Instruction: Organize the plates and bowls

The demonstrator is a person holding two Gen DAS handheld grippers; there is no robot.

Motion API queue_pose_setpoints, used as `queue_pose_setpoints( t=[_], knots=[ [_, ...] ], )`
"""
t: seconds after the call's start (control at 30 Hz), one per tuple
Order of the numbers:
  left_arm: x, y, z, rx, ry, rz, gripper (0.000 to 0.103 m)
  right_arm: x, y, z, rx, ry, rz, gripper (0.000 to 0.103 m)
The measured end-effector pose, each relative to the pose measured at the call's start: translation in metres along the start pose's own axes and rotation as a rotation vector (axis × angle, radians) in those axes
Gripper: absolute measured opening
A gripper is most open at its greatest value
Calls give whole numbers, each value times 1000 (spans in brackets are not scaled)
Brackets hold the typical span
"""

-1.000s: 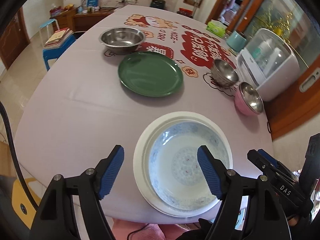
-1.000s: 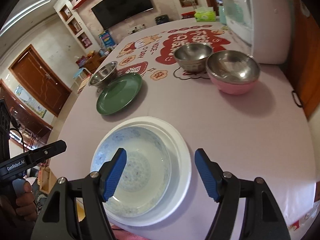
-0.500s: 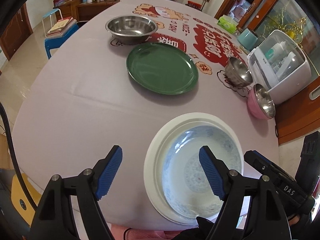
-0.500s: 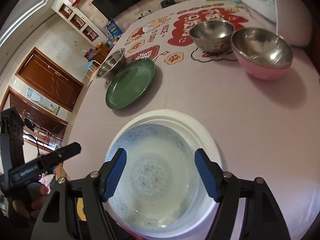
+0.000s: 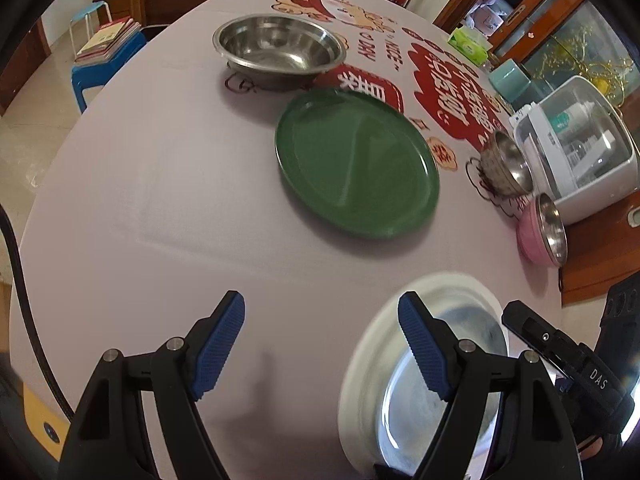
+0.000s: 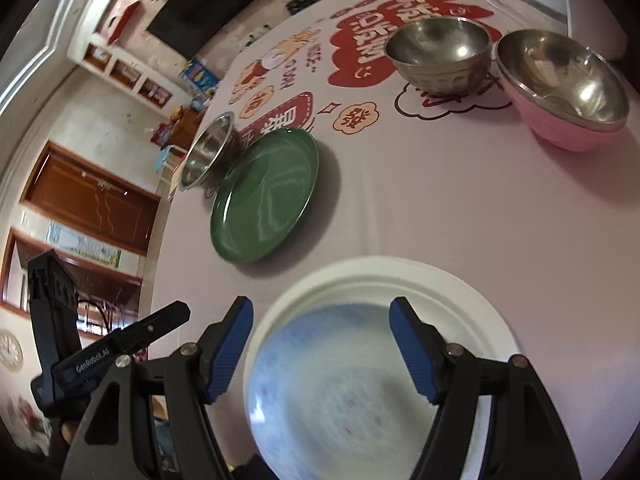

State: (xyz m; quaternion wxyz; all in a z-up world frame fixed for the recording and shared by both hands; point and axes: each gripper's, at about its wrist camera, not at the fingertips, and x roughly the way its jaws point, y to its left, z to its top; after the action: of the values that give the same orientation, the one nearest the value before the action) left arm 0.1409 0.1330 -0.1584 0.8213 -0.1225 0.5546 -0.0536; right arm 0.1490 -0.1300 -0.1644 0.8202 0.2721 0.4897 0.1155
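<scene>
A big round table with a light cloth and red cartoon pictures fills both views. On its far right side stands a white box with a clear lid. Near the close edge sits a white plate with a blue and white bowl resting inside it. Farther out lies a green plate, and just behind it is a wide steel bowl, very close to the plate's rim. Over by the white box are a small steel bowl and a pink bowl with a shiny steel inside, side by side. The left gripper hangs over the bare cloth just left of the white plate, fingers spread wide and holding nothing. The right gripper hangs above the blue and white bowl, fingers also spread, one on each side of it and not squeezing it.
</scene>
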Motion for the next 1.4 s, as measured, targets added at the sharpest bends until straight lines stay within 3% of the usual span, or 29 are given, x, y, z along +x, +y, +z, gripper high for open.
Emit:
queue_pose_setpoints(
  t=[0.4,0.83,1.03,1.17,1.4],
  knots=[
    [45,1,79,72,40,-39,78,49,18,34,153,-1,-16,71],
    [84,22,100,64,78,-52,76,89,32,53,193,16,-53,71],
    [90,21,102,107,65,-71,70,95,38,59,173,8,-90,71],
    [92,19,103,120,54,-106,57,98,40,61,160,0,-107,69],
    [95,15,104,115,54,-143,43,103,40,64,157,6,-123,47]
  ],
)
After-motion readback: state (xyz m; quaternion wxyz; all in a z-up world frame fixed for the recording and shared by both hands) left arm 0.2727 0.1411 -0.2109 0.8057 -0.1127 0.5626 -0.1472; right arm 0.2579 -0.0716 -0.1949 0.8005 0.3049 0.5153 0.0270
